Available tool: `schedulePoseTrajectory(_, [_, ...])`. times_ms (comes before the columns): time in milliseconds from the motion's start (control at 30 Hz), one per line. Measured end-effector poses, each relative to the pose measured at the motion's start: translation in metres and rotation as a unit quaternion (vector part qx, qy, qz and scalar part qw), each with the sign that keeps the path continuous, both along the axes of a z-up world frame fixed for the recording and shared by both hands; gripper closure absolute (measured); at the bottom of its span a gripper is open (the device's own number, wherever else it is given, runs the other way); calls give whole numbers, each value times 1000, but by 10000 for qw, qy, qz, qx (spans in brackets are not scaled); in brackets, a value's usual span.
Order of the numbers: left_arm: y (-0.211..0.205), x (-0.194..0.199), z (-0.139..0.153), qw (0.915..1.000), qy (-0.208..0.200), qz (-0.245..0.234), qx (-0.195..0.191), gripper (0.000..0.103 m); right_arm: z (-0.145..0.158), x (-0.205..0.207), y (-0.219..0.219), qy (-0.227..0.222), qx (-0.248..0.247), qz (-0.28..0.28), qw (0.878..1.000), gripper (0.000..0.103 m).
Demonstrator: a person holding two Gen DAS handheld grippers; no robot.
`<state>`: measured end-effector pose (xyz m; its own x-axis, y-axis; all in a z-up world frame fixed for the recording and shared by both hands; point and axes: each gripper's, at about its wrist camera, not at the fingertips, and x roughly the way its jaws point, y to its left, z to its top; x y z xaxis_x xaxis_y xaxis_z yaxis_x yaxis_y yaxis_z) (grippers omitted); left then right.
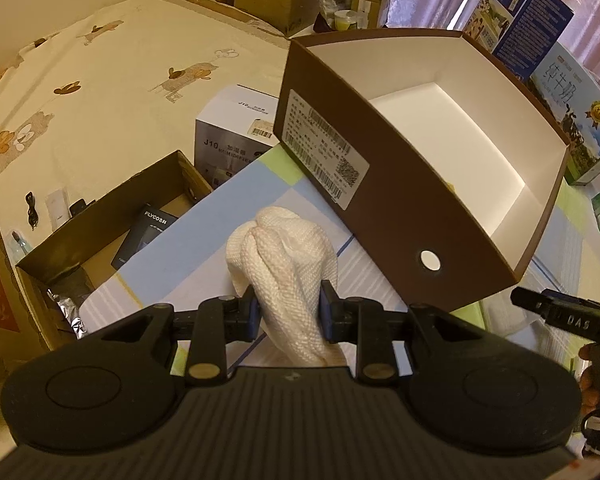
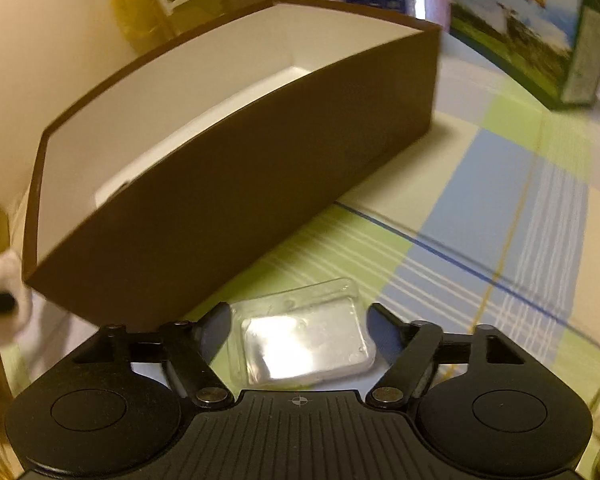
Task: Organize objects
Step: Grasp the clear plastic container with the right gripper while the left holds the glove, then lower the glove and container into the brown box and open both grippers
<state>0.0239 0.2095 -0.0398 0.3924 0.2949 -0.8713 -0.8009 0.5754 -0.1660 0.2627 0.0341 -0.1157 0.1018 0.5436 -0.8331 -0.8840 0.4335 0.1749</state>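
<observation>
Left gripper (image 1: 287, 312) clamps white cloth (image 1: 284, 248); right gripper (image 2: 298, 328) gapes around clear tray (image 2: 306, 344) (unclamped), brown box (image 1: 420, 208) ahead awaiting deposit.

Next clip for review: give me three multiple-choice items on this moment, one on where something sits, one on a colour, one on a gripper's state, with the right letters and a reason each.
1. Where is the clear plastic tray?
A. Inside the box
B. On the checked cloth between the right gripper's fingers
C. On the bed

2. What colour is the shoebox inside?
A. White
B. Brown
C. Blue

3. What state is the left gripper in?
A. Open, holding nothing
B. Shut on the white knitted cloth
C. Out of view

Answers: 1 B, it lies on the checked cloth ahead of the open right gripper. 2 A, brown outside, white lining. 3 B, both pads press the white knitted cloth.
</observation>
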Motion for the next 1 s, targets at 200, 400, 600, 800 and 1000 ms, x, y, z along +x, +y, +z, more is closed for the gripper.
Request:
schedulePoseTrajectory(200, [1,-6,-2,10000,-28,12,-57,79,-8,-16,2,-512,-106,644,9966,15])
schedulePoseTrajectory(400, [0,-8,-2,9999,-53,-46,-73,79,-22,-12,3,-535,-187,575,9967,20])
schedulePoseTrajectory(600, [3,-12,2,9999,-86,-92,-41,79,-11,-14,-6,-527,-127,447,9975,21])
schedulePoseTrajectory(800, [6,-13,16,9995,-201,-237,87,79,22,-20,-20,-419,151,268,9986,21])
schedulePoseTrajectory(1000, [8,-4,44,9966,-454,-644,259,79,65,-30,-31,-398,531,149,9977,21])
